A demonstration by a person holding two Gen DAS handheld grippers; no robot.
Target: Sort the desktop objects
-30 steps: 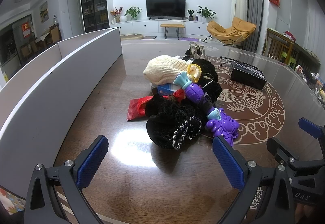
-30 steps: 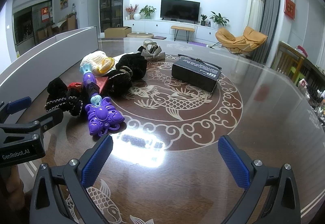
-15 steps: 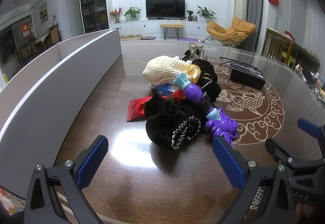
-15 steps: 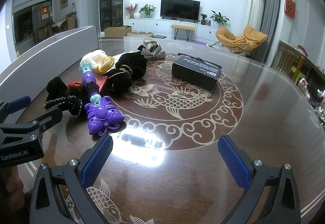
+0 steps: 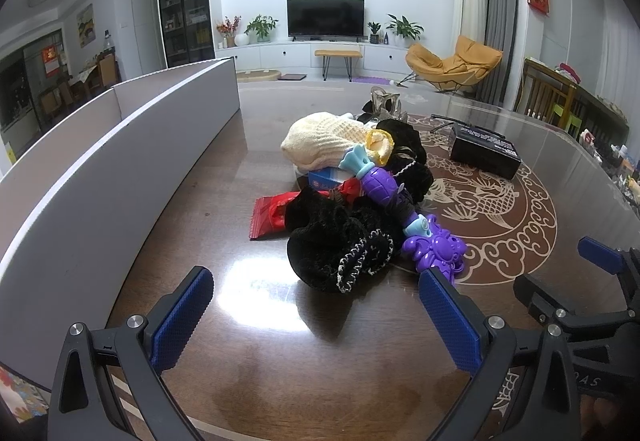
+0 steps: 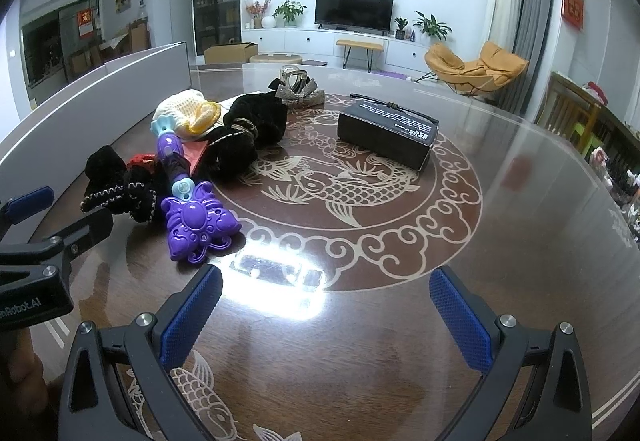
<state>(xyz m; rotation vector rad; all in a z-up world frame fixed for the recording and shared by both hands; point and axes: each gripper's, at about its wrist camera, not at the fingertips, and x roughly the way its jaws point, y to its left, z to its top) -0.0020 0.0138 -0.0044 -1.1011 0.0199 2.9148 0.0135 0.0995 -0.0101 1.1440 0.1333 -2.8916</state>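
Note:
A pile of objects lies on the dark table: a purple toy wand (image 5: pixel 404 209) (image 6: pixel 192 217), black scrunchies (image 5: pixel 340 245) (image 6: pixel 120 185), a cream knitted pouch (image 5: pixel 324 139) (image 6: pixel 188 113), a red packet (image 5: pixel 272 213), a small blue box (image 5: pixel 326 177) and more black fabric (image 6: pixel 252 129). A black box (image 5: pixel 484 151) (image 6: pixel 388 129) sits apart to the right. My left gripper (image 5: pixel 316 321) is open and empty, just short of the scrunchies. My right gripper (image 6: pixel 326 317) is open and empty, right of the wand's head.
A long white divider wall (image 5: pixel 120 145) runs along the table's left side. A silver bow and hair clip (image 6: pixel 298 89) lie at the far end of the pile. The table (image 6: pixel 500 241) has a carp inlay under glass; a lamp glare sits before my right gripper.
Both grippers have crept slightly forward toward the pile. Nothing on the table has moved.

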